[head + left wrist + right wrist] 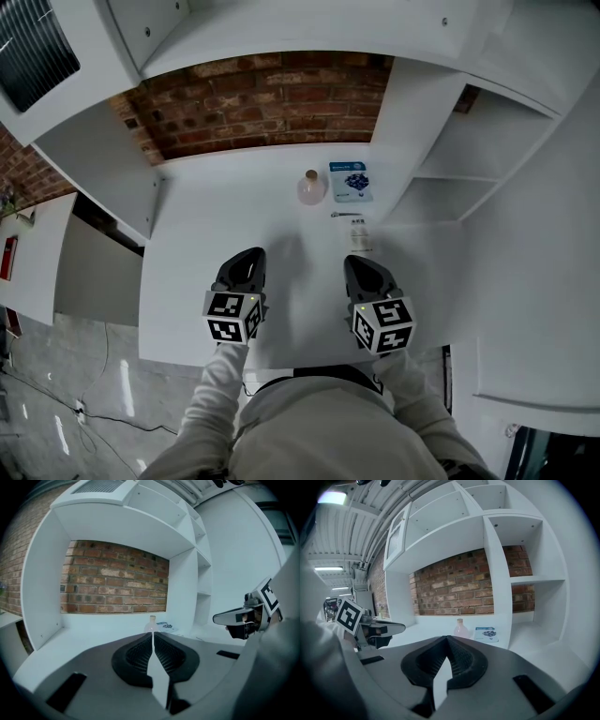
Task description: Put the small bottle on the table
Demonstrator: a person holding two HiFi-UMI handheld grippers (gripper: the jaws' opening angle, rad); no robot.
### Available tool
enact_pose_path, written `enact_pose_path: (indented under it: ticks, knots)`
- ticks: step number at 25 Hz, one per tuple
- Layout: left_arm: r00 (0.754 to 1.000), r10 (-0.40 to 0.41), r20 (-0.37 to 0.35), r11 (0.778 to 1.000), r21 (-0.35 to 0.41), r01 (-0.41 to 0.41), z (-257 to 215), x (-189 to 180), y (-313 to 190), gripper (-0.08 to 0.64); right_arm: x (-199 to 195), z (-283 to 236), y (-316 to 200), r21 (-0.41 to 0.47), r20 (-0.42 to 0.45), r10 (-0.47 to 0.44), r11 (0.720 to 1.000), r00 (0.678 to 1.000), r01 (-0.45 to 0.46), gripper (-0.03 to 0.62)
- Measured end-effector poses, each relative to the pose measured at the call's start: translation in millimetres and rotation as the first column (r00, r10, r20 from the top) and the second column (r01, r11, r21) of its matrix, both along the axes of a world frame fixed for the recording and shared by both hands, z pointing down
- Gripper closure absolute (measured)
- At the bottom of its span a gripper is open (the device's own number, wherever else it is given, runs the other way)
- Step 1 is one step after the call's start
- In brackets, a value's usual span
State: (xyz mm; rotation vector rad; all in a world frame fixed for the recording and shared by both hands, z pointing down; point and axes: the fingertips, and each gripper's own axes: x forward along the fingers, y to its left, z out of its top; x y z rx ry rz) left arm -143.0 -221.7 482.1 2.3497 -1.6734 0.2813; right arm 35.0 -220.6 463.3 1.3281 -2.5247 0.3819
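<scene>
A small clear bottle (360, 234) rests on the white table (206, 281), just beyond my right gripper (357, 261). That gripper is shut and holds nothing; in the right gripper view its jaws (447, 638) meet at the tips and hide the small bottle. My left gripper (250, 253) hovers over the table's near part, beside the right one. It is shut and empty too, its tips (153, 634) pressed together. A round pinkish flask with a cork (311, 187) (152, 624) (461, 629) stands farther back.
A blue packet (351, 181) (486, 633) lies next to the flask, with a small metal piece (345, 215) in front of it. White shelf compartments (469, 159) rise at the right, a brick wall (262, 98) closes the back, and a white side panel (103, 173) stands at the left.
</scene>
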Motion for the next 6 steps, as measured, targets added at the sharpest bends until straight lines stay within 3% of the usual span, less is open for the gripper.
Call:
enact_pose_path:
  ticks: [6]
  knots:
    - [1.000, -0.002, 0.002, 1.000, -0.004, 0.002, 0.0, 3.0, -6.2, 0.532, 2.8, 0.4, -6.3, -0.003, -0.003, -0.006, 1.000, 1.000, 0.006, 0.565]
